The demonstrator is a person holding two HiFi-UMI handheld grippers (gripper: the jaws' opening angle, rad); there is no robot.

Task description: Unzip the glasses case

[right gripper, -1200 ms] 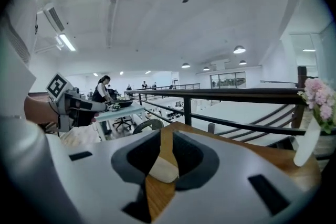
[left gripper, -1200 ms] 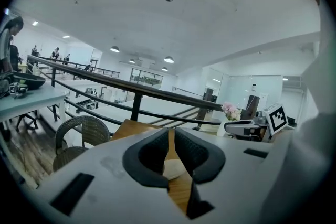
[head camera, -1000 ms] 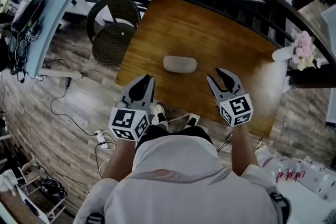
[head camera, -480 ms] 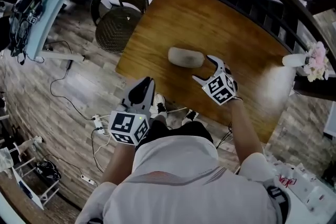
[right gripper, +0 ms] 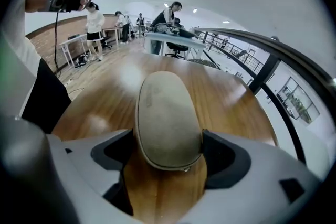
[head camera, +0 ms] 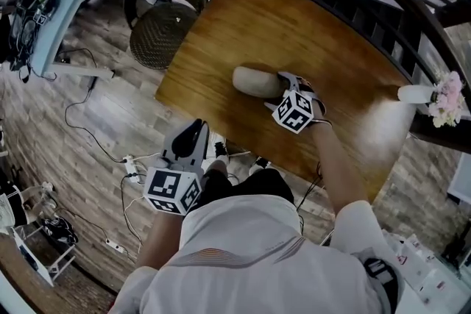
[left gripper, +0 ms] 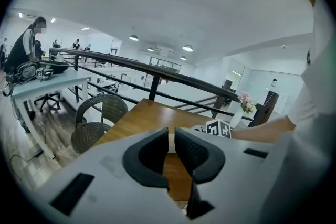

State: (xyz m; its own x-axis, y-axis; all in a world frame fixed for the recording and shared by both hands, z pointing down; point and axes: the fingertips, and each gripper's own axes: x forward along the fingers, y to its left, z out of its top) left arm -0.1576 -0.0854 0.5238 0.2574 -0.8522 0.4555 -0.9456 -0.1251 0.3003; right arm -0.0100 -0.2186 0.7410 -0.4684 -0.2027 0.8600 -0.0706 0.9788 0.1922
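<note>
- White short-sleeved shirt (head camera: 243,254) with a thin dark stripe curving across the back.
- Below it a dark garment (head camera: 243,184), probably trousers; the steep view hides its cut.
- Left gripper (head camera: 199,126) and right gripper (head camera: 278,89): pale grey moulded shells, with black pads lining the jaws.
- Each gripper bears a cube of black-and-white square markers: left cube (head camera: 171,190), right cube (head camera: 296,112).

A wicker chair (head camera: 158,37) stood just beside the wooden tabletop (head camera: 294,26). A vase of pink flowers (head camera: 440,93) sat near the dark railing (left gripper: 153,87).
</note>
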